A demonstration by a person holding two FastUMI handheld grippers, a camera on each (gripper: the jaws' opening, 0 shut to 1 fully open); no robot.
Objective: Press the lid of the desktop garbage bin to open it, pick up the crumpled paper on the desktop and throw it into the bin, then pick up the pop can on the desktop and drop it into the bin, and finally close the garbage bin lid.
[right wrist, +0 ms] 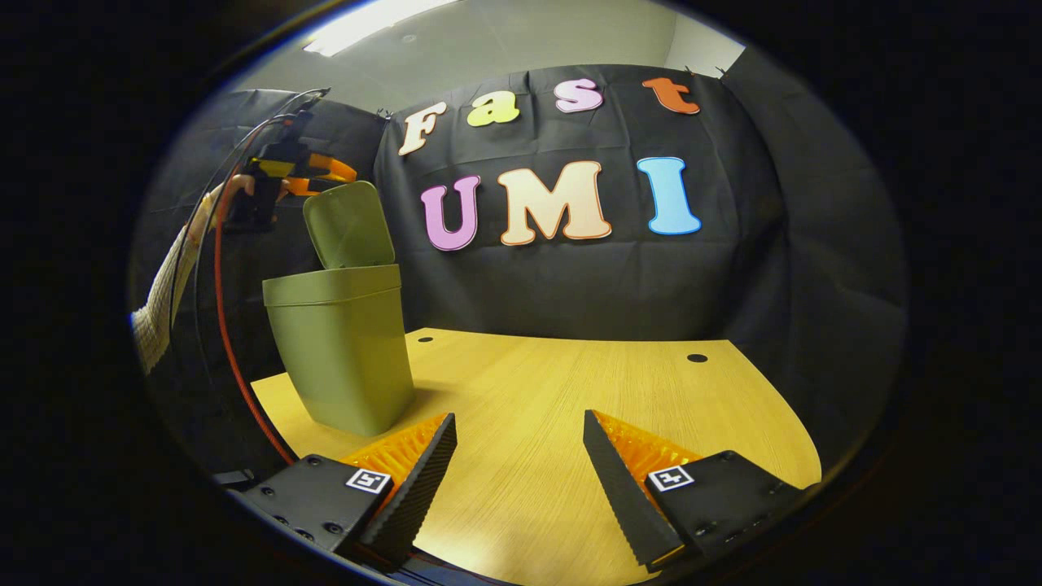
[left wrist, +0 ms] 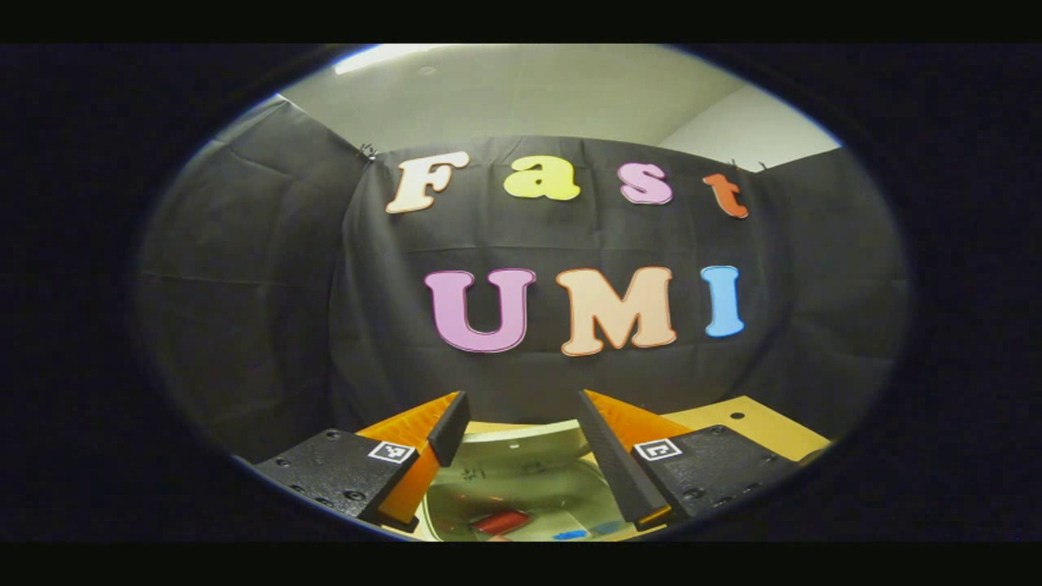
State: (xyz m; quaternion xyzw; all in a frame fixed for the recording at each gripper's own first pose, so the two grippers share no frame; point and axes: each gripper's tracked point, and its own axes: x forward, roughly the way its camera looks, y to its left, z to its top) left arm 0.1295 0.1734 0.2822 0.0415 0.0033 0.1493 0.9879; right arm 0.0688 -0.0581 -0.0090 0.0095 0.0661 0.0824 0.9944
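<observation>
Left gripper view. The left gripper [left wrist: 521,443] is held above the open garbage bin [left wrist: 521,480], its two fingers spread wide and holding nothing. Between and below the fingers, at 6 o'clock, lies the pale inside of the bin. On its bottom sits a red object [left wrist: 502,522], probably the pop can, though too little of it shows to be sure; a small blue patch [left wrist: 570,535] lies just beside it at 3 o'clock. A strip of the wooden tabletop [left wrist: 757,423] appears at 4 o'clock beyond the right finger. The gripper points level toward the booth's cloth wall.

Right gripper view. The right gripper [right wrist: 519,464] hovers low over the wooden tabletop [right wrist: 586,391], its fingers set wide apart with only bare wood between them. The green garbage bin [right wrist: 342,350] stands on the table at 10 o'clock from this gripper, near the tabletop's left edge and just beyond the left finger. Its lid [right wrist: 348,224] is raised, hinged upright at the back of the rim. Above the lid, at 11 o'clock, hangs the left gripper [right wrist: 313,175], gripped by a hand [right wrist: 236,189] whose knitted sleeve [right wrist: 163,301] runs down toward 9 o'clock. A red cable [right wrist: 228,342] trails from that gripper past the bin's left side.
</observation>
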